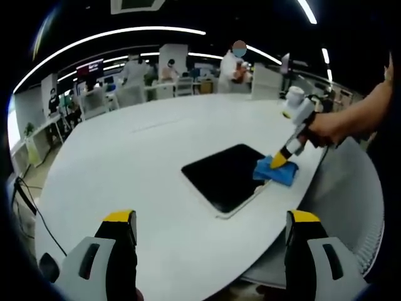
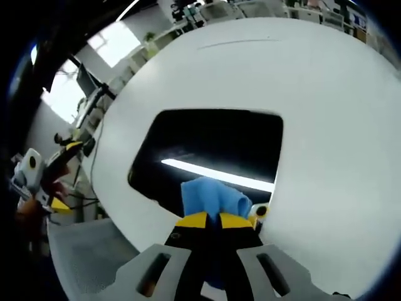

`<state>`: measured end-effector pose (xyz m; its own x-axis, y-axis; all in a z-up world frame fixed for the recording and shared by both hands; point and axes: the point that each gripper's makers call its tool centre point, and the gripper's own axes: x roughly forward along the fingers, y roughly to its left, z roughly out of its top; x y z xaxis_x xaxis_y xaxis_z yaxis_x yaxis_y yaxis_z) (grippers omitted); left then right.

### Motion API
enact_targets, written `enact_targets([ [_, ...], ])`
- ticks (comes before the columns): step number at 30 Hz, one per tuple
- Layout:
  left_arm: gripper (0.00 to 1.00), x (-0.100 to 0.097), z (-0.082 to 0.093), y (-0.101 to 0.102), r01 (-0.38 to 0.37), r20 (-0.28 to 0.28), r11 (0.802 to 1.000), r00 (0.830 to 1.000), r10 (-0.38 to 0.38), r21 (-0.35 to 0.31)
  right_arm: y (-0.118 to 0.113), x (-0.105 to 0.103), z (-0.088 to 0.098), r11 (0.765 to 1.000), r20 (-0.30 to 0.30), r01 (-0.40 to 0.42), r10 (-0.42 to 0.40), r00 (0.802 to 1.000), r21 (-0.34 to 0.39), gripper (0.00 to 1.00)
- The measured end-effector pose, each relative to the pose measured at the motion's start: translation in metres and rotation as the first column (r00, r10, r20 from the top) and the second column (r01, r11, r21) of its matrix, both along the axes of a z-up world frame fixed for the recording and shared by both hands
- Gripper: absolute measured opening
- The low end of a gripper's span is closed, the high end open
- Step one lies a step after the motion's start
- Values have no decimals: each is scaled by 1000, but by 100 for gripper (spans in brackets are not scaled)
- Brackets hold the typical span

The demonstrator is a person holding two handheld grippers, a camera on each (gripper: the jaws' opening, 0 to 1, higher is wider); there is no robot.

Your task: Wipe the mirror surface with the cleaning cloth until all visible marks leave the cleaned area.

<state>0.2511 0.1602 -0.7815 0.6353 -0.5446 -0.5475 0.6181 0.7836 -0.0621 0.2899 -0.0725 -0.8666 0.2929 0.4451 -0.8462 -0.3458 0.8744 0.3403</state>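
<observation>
We start with the white tabletop, which spreads across the middle of the left gripper view and curves away toward the top right of the right gripper view. On it lies the mirror, a dark rounded rectangle just right of centre in the left gripper view; in the right gripper view it sits at the centre, reflecting a bright ceiling light as a white streak.

The blue cloth rests at the mirror's right edge in the left gripper view, half on the glass and half off. In the right gripper view it bunches up in the lower centre, at the near edge of the mirror.

The right hand-held gripper has its yellow-tipped jaws closed on the cloth and presses it down at that edge. The left hand-held gripper hangs above the tabletop at the bottom of its view, jaws wide apart and holding nothing.

We judge the wiping as under way but far from done: the cloth sits at one border, and most of the glass lies beyond it. We cannot make out any marks on the dark surface, so how much is clean is unclear.
</observation>
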Motion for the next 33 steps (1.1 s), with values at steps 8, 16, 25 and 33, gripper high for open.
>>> enact_targets([
  [8, 99, 5, 2, 1, -10, 7, 1000, 1000, 10, -4, -14, 1, -1, 1000, -4, 11, -11, 1000, -10, 0],
  [16, 99, 14, 6, 0, -36, 13, 999, 999, 36, -22, -14, 2, -1, 1000, -10, 1, -1, 1000, -13, 0],
  [25, 99, 19, 7, -1, -49, 22, 998, 999, 50, -28, -24, 3, 0, 1000, -11, 11, -11, 1000, -18, 0],
  [33, 99, 12, 1, -2, -52, 7, 998, 999, 52, -28, -23, 3, -1, 1000, -10, 6, -6, 1000, -19, 0],
])
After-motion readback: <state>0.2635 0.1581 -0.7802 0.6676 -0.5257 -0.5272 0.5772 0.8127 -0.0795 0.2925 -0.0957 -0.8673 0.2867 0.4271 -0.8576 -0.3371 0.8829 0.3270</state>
